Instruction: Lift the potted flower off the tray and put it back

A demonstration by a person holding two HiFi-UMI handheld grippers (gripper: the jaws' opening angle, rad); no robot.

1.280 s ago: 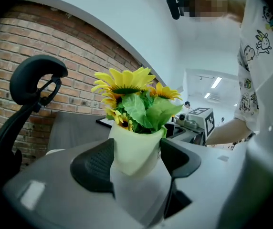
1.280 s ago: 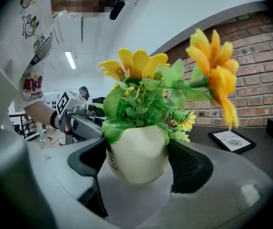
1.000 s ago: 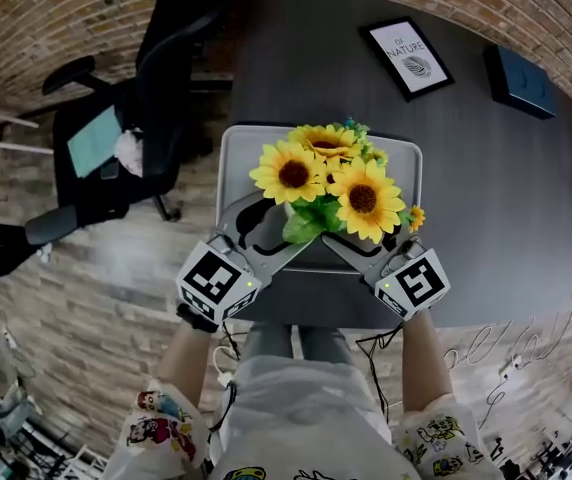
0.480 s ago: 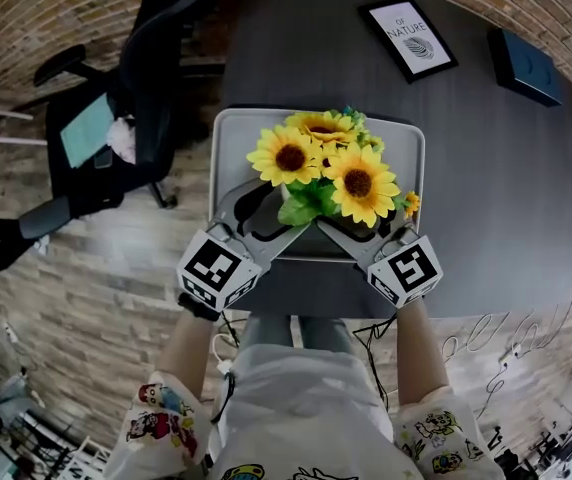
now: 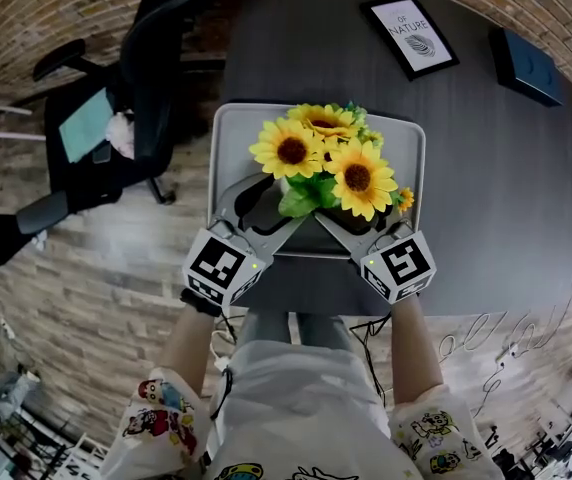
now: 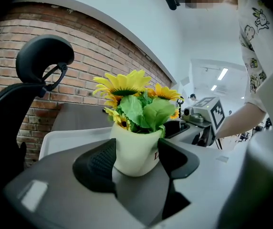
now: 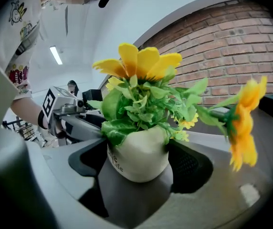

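We grip the potted flower (image 5: 326, 163) on the tray (image 5: 228, 128) at the bench's (image 5: 496, 168) near edge with the left claw (image 6: 136, 157), its jaws having just closed further on the pot, and the right claw (image 7: 139, 161) from opposite sides, so that it stays upright for lifting.

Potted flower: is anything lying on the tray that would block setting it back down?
Nothing visible. The tray is bare around the potted flower; its blooms hide the patch directly beneath it in the head view.
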